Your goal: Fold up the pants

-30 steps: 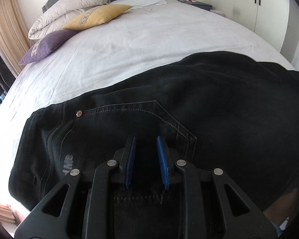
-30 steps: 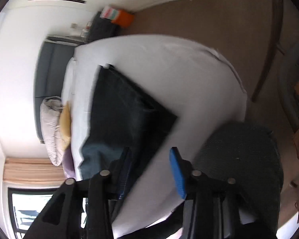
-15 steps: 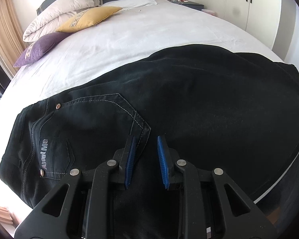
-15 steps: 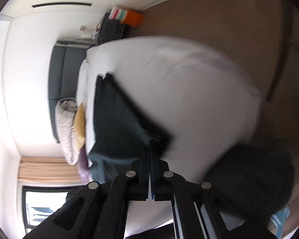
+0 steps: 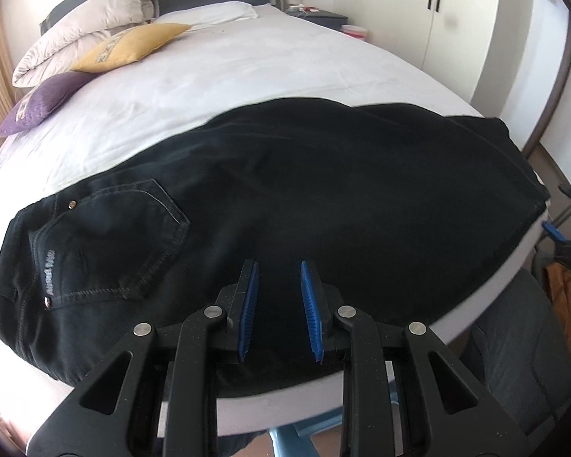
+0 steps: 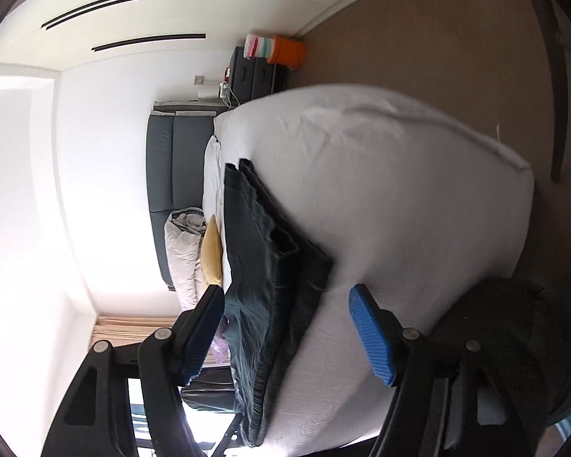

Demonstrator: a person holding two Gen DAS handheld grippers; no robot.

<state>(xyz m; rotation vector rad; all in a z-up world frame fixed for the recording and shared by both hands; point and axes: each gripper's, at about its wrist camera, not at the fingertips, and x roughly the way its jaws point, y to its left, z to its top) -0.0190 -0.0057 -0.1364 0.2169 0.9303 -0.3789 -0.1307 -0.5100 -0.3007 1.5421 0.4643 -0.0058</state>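
Note:
Black jeans point(image 5: 304, 198) lie flat along the near edge of the white bed point(image 5: 247, 72), back pocket at the left, leg ends at the right. My left gripper point(image 5: 279, 312) hovers open and empty above the jeans near the bed's front edge. In the right wrist view, rolled sideways, the jeans point(image 6: 262, 289) show edge-on with one leg laid over the other. My right gripper point(image 6: 289, 333) is wide open and empty, just off the leg ends. It also shows at the far right of the left wrist view point(image 5: 569, 228).
Pillows, one yellow point(image 5: 129, 45) and one purple point(image 5: 38, 103), lie at the bed's head. A dark nightstand point(image 6: 253, 72) and an orange bin point(image 6: 281, 51) stand by the white wardrobe. A dark chair point(image 5: 514, 358) stands by the bed's near right corner.
My right gripper was shut half a second ago and has opened wide, off the leg ends. My left gripper has drawn back toward the bed's edge, staying open.

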